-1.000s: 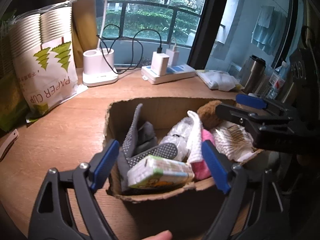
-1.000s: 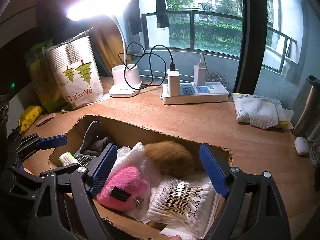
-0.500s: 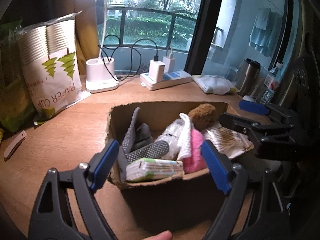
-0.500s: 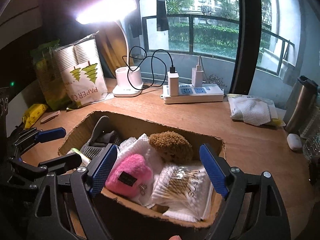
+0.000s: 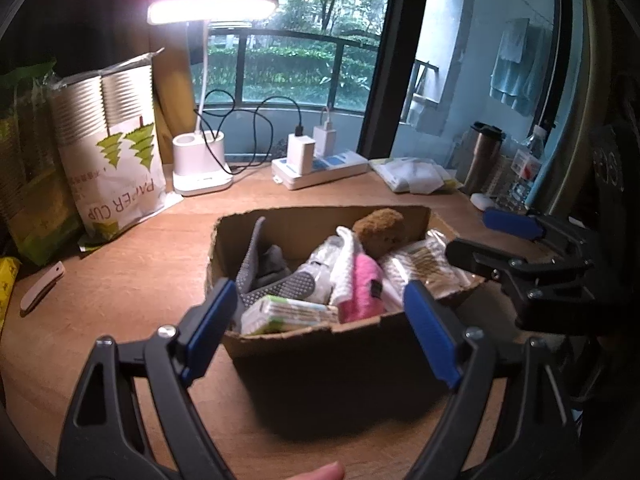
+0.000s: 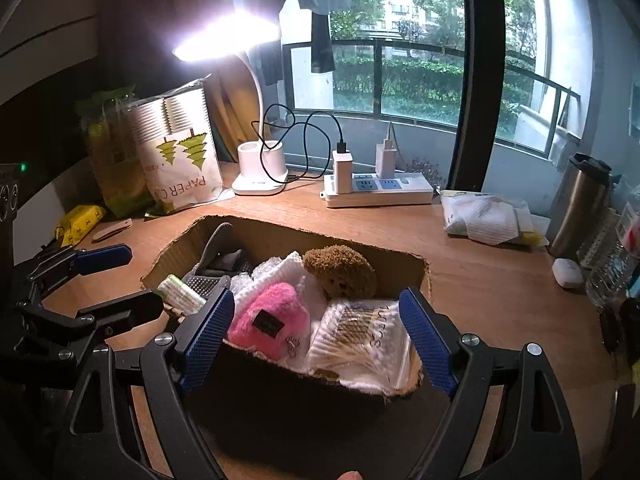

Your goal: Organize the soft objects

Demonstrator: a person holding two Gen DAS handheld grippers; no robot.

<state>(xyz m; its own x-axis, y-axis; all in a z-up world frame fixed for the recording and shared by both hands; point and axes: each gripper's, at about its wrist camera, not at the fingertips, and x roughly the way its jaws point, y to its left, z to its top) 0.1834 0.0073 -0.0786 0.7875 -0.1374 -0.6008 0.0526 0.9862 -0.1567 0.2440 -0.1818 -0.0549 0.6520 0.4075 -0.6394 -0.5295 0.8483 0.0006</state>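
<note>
An open cardboard box [image 5: 320, 334] [image 6: 280, 232] stands on the wooden desk. It holds a pink plush [image 6: 272, 320] [image 5: 366, 280], a brown sponge [image 6: 340, 270] [image 5: 378, 228], a bag of cotton swabs [image 6: 360, 336], a white cloth [image 6: 288, 266], grey socks [image 5: 268, 268] and a tissue pack [image 5: 288, 314]. My left gripper [image 5: 316, 334] is open and empty in front of the box. My right gripper [image 6: 312, 334] is open and empty at the box's near right side. Each gripper shows in the other's view.
A desk lamp [image 6: 260, 178], a power strip [image 6: 380, 192], a paper-cup bag [image 6: 180, 160], a white packet [image 6: 486, 220], a steel mug [image 6: 580, 204] and a white earbud case [image 6: 567, 273] stand along the desk's back and right. A small folding knife [image 5: 42, 288] lies at left.
Both grippers have drawn back and up from the box, so more of the desk and the lamp head shows. Both stay open and empty. The box contents have not moved.
</note>
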